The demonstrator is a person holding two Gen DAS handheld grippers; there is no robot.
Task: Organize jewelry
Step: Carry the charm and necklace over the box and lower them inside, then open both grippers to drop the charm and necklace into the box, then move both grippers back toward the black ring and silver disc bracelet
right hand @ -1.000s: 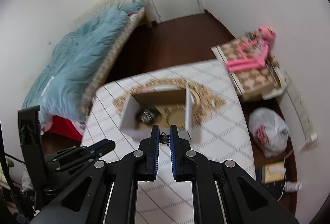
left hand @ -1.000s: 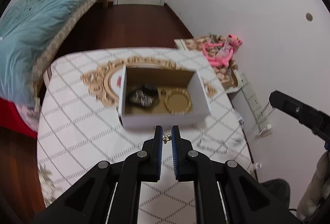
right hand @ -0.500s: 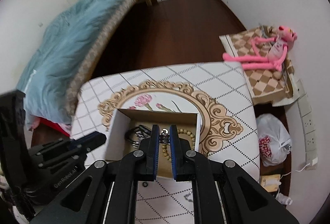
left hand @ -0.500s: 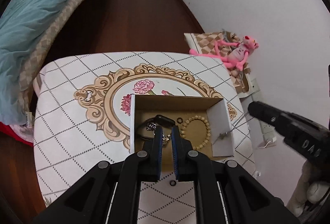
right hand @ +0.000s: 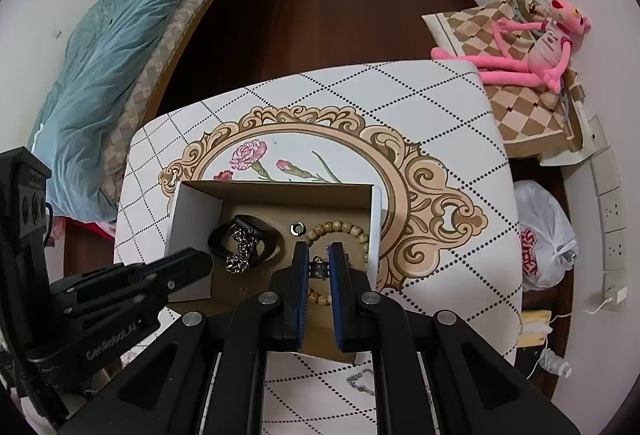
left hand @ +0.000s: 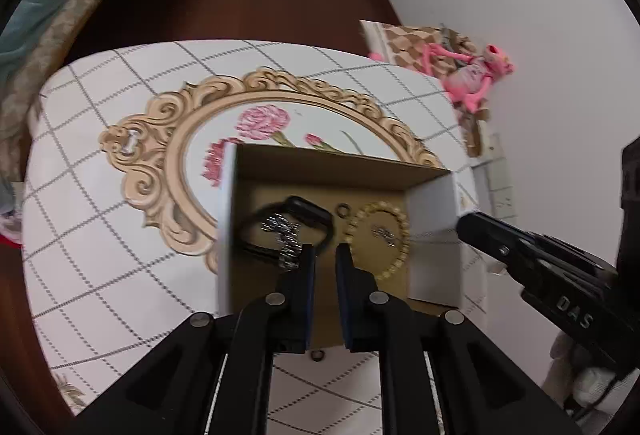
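Jewelry is gathered in an open cardboard box [right hand: 276,203] that is set on the bench [right hand: 440,107], toward its near edge, over the lower part of a gilt oval printed on the cloth. The right tool [right hand: 319,267] is held above the box's near right part, its jaws narrowly parted and clenched on a small dark metal ring [right hand: 319,269], which is gripped between the blue pads. Directly beneath it, a wooden bead bracelet [right hand: 340,227] is laid against the box's right wall, with what appears to be a small chain piece [left hand: 383,233] inside its loop. The left tool [left hand: 322,267] is seen over the box's near middle, jaws slightly apart and released, with nothing caught between them; the view is blurred. A black watch band [right hand: 244,239] and a silver chain [right hand: 240,255] draped across it are lodged in the box's left half, and a small ring [right hand: 296,229] is set at the floor's centre. Outside the box, by the bench's near edge, a small dark ring [left hand: 317,356] and a silver chain piece [right hand: 360,381] are left on the cloth. Open cloth is offered to the left, right and far sides of the box, up to the bench's edges.
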